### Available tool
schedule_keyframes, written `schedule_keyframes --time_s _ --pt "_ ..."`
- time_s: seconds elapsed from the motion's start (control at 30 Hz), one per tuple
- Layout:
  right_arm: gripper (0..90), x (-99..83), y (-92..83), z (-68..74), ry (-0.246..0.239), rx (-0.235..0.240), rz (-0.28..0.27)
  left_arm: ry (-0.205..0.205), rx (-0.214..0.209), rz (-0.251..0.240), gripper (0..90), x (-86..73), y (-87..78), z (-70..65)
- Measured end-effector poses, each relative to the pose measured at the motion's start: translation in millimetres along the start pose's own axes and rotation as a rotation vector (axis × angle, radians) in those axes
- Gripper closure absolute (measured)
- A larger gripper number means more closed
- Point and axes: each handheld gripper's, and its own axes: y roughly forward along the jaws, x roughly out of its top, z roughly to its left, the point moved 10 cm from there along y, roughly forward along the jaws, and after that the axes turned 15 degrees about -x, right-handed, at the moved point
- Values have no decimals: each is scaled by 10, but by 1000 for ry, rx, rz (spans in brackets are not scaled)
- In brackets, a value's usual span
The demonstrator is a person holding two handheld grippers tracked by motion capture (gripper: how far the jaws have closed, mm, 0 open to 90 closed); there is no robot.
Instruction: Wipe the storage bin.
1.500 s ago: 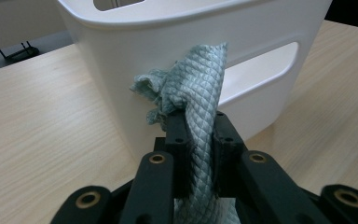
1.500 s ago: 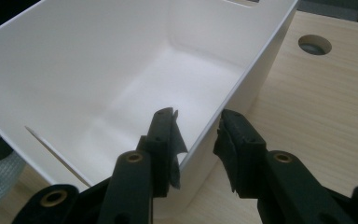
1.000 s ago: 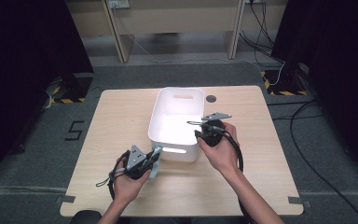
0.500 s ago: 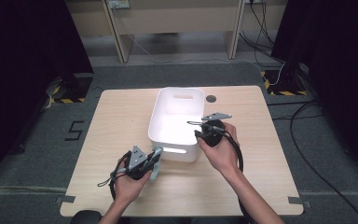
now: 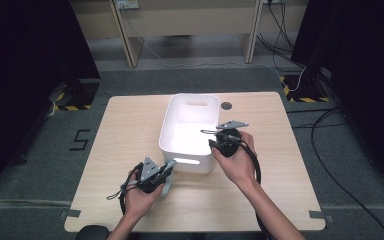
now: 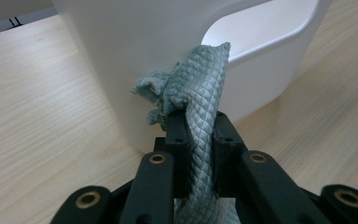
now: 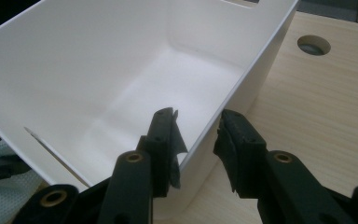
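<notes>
While the left gripper [image 6: 199,140] pinches a grey-green cloth [image 6: 200,93] just beside the white bin's [image 5: 180,127] near wall, the cloth stands up between its jaws. Its right rim passes between the spread jaws of the right gripper [image 7: 198,140], pads not visibly pressing.

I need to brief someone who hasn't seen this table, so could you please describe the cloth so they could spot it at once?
On the wooden table stands a white bin. Just outside its near wall, by the slot handle, the left tongs pinch a cloth. It is the one soft thing there: pale grey-green with a quilted diamond weave.
</notes>
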Motion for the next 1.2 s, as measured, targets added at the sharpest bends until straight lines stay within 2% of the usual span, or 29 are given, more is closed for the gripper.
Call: schedule_keyframes --time_s 0.33,0.77,1.2 --pt "662 0 0 0 -1 0 0 -23 2 55 799 -130 75 29" --pt "663 0 -1 1 0 -1 0 -44 -4 79 799 -204 132 44" --pt "662 0 0 0 0 -1 0 -46 -8 97 799 -229 169 31"
